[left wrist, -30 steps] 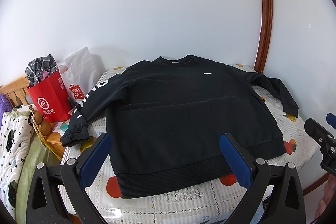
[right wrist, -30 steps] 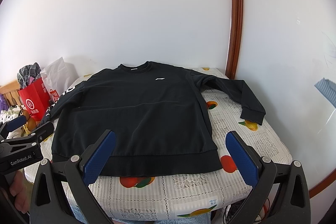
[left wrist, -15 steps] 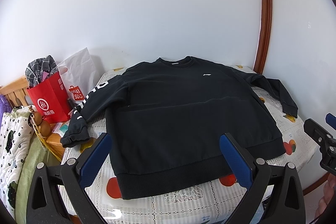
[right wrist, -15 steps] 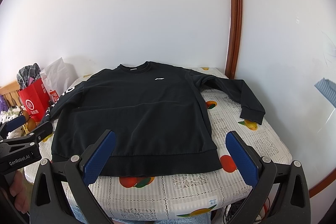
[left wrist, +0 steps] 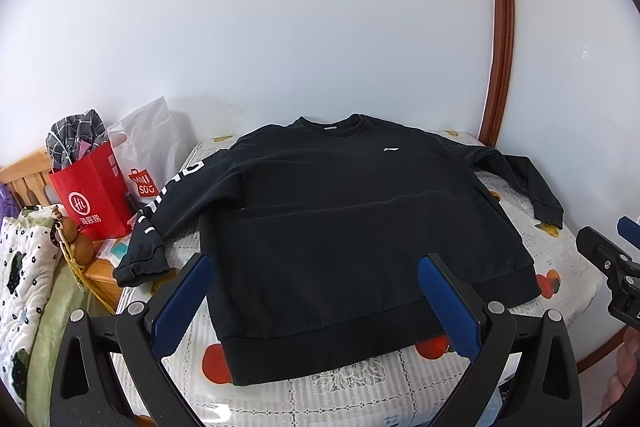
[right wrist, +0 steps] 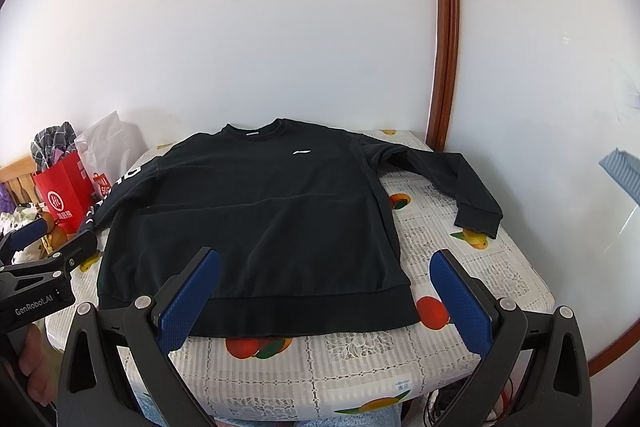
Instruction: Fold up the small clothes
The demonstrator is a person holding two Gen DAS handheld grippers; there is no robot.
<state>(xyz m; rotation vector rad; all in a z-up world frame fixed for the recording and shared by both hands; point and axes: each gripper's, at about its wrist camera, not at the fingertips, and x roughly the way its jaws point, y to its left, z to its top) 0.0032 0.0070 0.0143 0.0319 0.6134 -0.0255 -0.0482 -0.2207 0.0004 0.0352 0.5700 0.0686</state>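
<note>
A black long-sleeved sweatshirt (left wrist: 352,211) lies flat, front up, on a table with a fruit-print cloth (left wrist: 360,387); it also shows in the right wrist view (right wrist: 260,219). Its collar is at the far side, its hem near me. One sleeve (left wrist: 168,211) with white lettering hangs over the left table edge; the other sleeve (right wrist: 452,179) lies spread to the right. My left gripper (left wrist: 316,295) is open and empty above the hem. My right gripper (right wrist: 324,291) is open and empty above the hem's right part.
A red paper bag (left wrist: 90,195) and a white plastic bag (left wrist: 148,147) stand at the table's left, by a wooden bed frame (left wrist: 24,175). A white wall stands close behind the table, with a brown door frame (left wrist: 500,27) at right.
Both grippers have stayed nearly still; the view shifts very slightly. The sweatshirt has not moved.
</note>
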